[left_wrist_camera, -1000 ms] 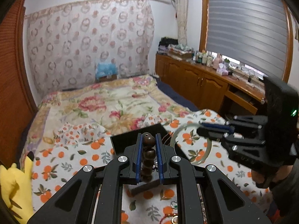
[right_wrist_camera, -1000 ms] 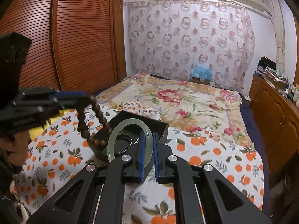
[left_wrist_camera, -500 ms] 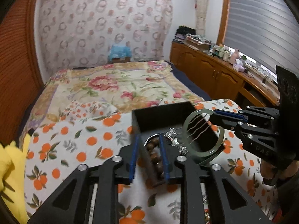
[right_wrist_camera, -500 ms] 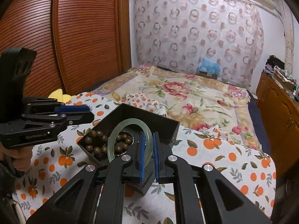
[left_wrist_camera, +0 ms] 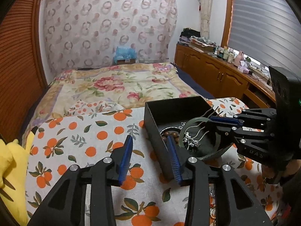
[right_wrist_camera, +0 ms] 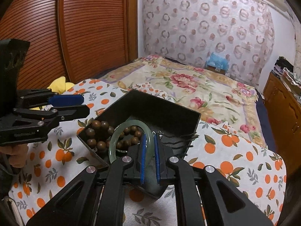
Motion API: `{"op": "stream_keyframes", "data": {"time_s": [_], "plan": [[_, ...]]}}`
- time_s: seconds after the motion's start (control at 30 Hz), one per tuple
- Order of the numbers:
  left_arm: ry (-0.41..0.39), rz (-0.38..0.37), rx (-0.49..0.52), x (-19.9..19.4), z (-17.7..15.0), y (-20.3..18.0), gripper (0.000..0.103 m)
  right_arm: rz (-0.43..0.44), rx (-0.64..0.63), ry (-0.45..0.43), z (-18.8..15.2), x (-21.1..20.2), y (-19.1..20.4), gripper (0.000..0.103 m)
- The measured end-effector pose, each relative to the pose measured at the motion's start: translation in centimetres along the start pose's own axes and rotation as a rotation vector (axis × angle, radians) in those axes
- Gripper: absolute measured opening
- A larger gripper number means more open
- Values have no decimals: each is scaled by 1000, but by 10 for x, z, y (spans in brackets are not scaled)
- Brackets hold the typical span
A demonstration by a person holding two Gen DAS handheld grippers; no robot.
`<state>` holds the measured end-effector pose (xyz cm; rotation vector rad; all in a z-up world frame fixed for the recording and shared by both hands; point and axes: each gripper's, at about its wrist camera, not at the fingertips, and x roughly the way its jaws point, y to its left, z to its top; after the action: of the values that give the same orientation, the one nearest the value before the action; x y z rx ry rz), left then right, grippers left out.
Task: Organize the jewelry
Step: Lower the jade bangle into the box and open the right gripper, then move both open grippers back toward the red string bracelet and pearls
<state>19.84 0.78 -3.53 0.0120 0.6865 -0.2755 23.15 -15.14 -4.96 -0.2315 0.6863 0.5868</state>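
Between right gripper [right_wrist_camera: 149, 137] fingers: jade bangle [right_wrist_camera: 129, 126] clamped, over box [right_wrist_camera: 165, 111] rim. Left gripper [left_wrist_camera: 149, 141] opening, empty, straddling near wall; cloth [left_wrist_camera: 79, 141] open leftward.

Black jewelry box [right_wrist_camera: 165, 113] ahead of the jaws; dark brown wooden bead bracelet [right_wrist_camera: 105, 131] inside. Pale green jade bangle [right_wrist_camera: 129, 126] between blue pads [right_wrist_camera: 143, 156]. White cloth [left_wrist_camera: 84, 141] printed with oranges and green leaves. Beyond, cream floral bedspread [left_wrist_camera: 122, 86], pink blooms. Yellow cushion [left_wrist_camera: 7, 160] far left.

Wooden beads [right_wrist_camera: 101, 133] dropped into black box [right_wrist_camera: 169, 113]; left gripper [left_wrist_camera: 149, 150] jaws opening (empty).
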Motion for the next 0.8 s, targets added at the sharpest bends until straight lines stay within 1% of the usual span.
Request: {"op": "stream_keyframes", "data": {"time_s": [0.2, 0.4, 0.53, 0.67, 0.8], "plan": [[10, -15, 13, 1, -1, -4, 36, 0, 14, -7, -2, -1, 1, 12], [4, -12, 16, -1, -1, -7, 40, -19, 20, -28, -7, -15, 1, 13], [-2, -15, 20, -3, 0, -8, 40, -31, 26, -41, -8, -26, -2, 13], [-17, -17, 23, -12, 2, -10, 40, -36, 45, -60, -14, -44, -3, 13], [-53, -19, 36, -32, 7, -17, 41, -37, 56, -55, -27, -62, -1, 13]]}}
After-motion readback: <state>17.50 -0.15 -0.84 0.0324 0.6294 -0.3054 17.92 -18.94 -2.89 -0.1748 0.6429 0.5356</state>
